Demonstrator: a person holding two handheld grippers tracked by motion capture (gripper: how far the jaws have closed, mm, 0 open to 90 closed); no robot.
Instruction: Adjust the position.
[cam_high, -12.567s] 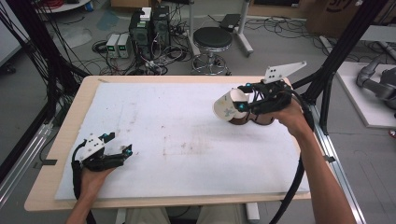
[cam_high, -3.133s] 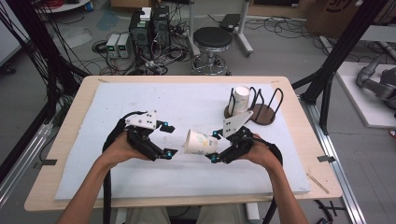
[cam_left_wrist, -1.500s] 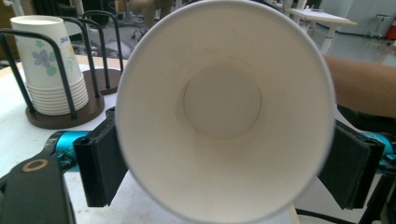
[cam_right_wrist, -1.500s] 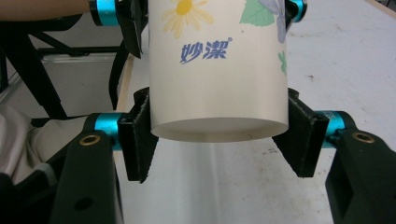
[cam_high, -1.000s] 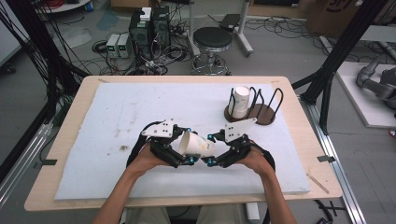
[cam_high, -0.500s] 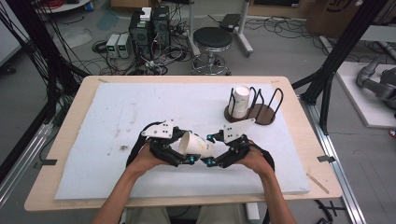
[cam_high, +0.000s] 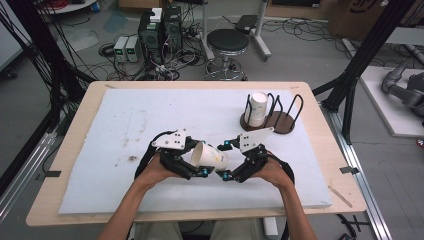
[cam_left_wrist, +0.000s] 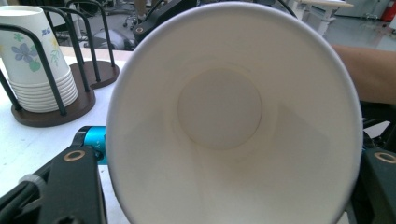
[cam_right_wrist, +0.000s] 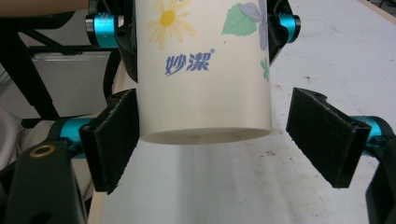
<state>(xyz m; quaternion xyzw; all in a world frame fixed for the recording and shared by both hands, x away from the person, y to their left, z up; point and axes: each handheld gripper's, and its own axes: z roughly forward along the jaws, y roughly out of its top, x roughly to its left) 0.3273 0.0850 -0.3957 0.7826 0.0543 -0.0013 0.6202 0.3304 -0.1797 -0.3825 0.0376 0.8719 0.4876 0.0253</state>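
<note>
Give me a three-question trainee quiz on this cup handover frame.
1. True or false: the left claw is shut on the paper cup.
2. The right claw has just been: A) opening off the cup's base, B) squeezing the rim.
3. What stands in the wire rack?

Key: 1 true. 2 A; a gap shows beside one pad. 3 A stack of cups.

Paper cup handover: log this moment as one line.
phase: handover | left tongs: shut on white flower-printed paper cup | right tongs: just opened, cup base between pads, right pad clear | cup: above table
</note>
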